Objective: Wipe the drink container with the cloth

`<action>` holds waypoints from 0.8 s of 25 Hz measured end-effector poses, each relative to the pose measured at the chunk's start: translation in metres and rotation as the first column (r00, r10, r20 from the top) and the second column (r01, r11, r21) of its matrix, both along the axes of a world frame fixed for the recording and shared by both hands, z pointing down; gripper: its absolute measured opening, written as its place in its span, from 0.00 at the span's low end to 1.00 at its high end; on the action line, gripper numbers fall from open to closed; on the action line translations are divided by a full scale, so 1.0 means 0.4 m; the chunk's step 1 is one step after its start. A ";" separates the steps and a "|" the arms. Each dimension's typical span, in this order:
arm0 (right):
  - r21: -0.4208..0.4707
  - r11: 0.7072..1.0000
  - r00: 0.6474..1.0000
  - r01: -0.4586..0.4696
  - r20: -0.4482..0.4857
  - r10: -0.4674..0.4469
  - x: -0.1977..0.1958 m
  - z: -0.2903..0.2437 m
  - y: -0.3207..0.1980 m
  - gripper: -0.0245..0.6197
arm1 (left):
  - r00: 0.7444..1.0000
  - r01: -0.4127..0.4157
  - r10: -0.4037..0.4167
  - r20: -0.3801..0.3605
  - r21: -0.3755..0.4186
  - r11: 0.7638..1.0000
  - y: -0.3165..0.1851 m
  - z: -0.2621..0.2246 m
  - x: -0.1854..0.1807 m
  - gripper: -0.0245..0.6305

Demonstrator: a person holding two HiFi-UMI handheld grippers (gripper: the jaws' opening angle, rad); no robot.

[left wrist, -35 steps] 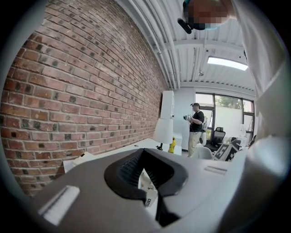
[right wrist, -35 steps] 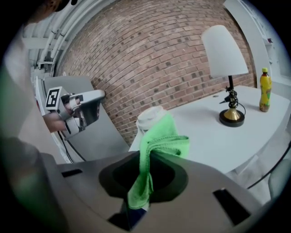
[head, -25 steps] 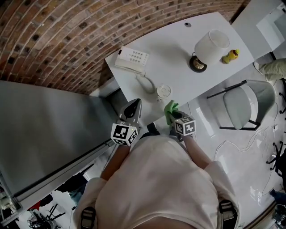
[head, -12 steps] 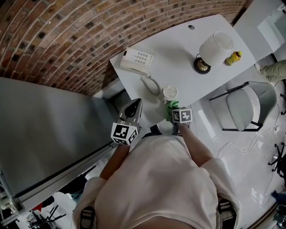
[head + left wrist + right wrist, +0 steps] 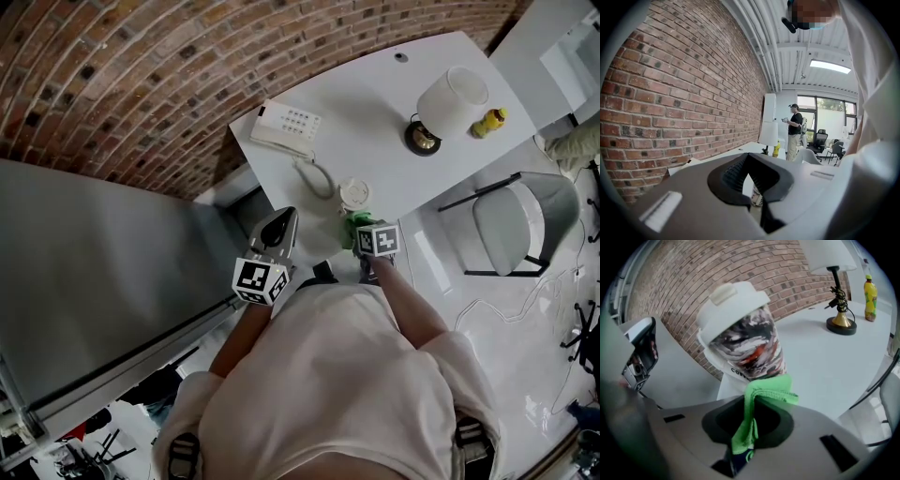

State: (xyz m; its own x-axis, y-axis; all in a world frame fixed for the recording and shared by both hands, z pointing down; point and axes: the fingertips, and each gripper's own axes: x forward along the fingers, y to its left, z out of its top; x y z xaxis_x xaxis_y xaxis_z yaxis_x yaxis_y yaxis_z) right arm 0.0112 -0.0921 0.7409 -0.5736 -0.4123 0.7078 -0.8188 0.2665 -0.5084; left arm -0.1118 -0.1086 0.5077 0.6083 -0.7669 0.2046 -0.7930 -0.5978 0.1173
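Cup [image 5: 740, 333]: upright on tabletop [image 5: 825, 362], lid on. In head view, close to near edge, phone [image 5: 284, 127] cord just beside.

Right gripper [image 5: 743, 437]: pinching green cloth [image 5: 761, 394] by a thin fold. Bunched end out front, seemingly touching cup's lower wall.

Left gripper [image 5: 749, 156]: pressed together, nothing in it, short of tabletop edge and apart from cup. No bracing.

Risks, as judged:
- Sideways push from cloth on a tall, unheld cup: likely tip or skid toward edge. Worse if applied high, near lid.
- Upward stroke catching lid rim: lid off, spill if full. Fill level not visible.
- Thin pinch on cloth: possible drag-out under friction against cup wall.
- Wide stroke: snag on cord.

Safer bet: steady cup with left gripper 1st, then light strokes low on wall.
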 end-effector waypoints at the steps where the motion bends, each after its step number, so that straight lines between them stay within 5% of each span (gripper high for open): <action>1: 0.006 1.000 1.000 -0.005 0.010 0.005 -0.001 -0.011 0.000 0.09 | 1.000 0.000 0.000 -0.001 0.001 1.000 0.000 0.000 0.003 0.05; 20: 0.157 0.985 0.978 -0.071 0.205 0.038 0.005 -0.230 0.015 0.09 | 1.000 0.003 -0.002 -0.010 0.030 1.000 0.006 -0.023 0.066 0.05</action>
State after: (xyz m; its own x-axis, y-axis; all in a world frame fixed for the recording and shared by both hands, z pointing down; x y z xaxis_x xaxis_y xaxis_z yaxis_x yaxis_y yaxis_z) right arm 0.0132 -0.0860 0.6487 -0.6705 -0.5466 0.5018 -0.7202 0.3169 -0.6171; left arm -0.0855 -0.1064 0.4984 0.6083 -0.7742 0.1751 -0.7934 -0.5991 0.1076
